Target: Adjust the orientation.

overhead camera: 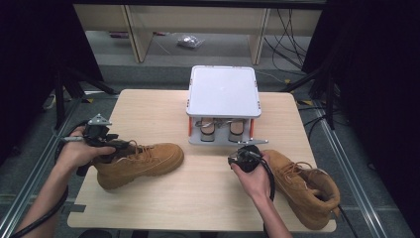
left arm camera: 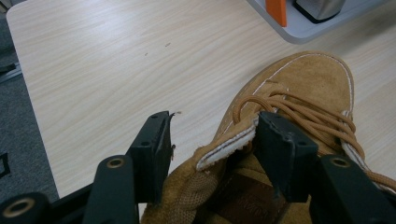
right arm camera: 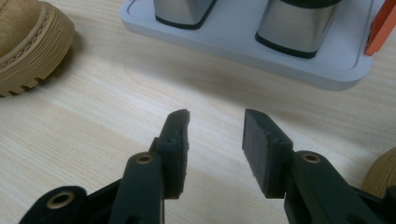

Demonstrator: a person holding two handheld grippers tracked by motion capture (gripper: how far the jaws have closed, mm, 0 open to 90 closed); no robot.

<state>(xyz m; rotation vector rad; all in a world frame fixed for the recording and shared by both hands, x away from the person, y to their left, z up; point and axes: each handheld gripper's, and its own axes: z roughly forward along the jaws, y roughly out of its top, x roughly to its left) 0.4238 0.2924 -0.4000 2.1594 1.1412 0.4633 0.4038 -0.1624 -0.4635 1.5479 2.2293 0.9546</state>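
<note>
A tan suede lace-up boot [overhead camera: 148, 161] lies on the wooden table [overhead camera: 208, 188] at the left, toe to the right. My left gripper [overhead camera: 119, 146] sits at its ankle opening. In the left gripper view the jaws [left arm camera: 212, 123] straddle the boot's collar wall [left arm camera: 224, 149], one outside and one inside by the laces [left arm camera: 299, 109]. A slim gap shows beside the outer pad. A second tan boot [overhead camera: 304, 186] lies at the right. My right gripper [overhead camera: 243, 151] hovers just left of it, and its jaws [right arm camera: 217, 116] stand open and empty above the bare wood.
A white and grey shoe stand [overhead camera: 224, 91] with orange posts stands at the table's far middle, with two metal foot forms [right arm camera: 292, 23] on its base plate [right arm camera: 289, 65]. The left boot's sole [right arm camera: 23, 51] lies to the side. Black frames and cables flank the table.
</note>
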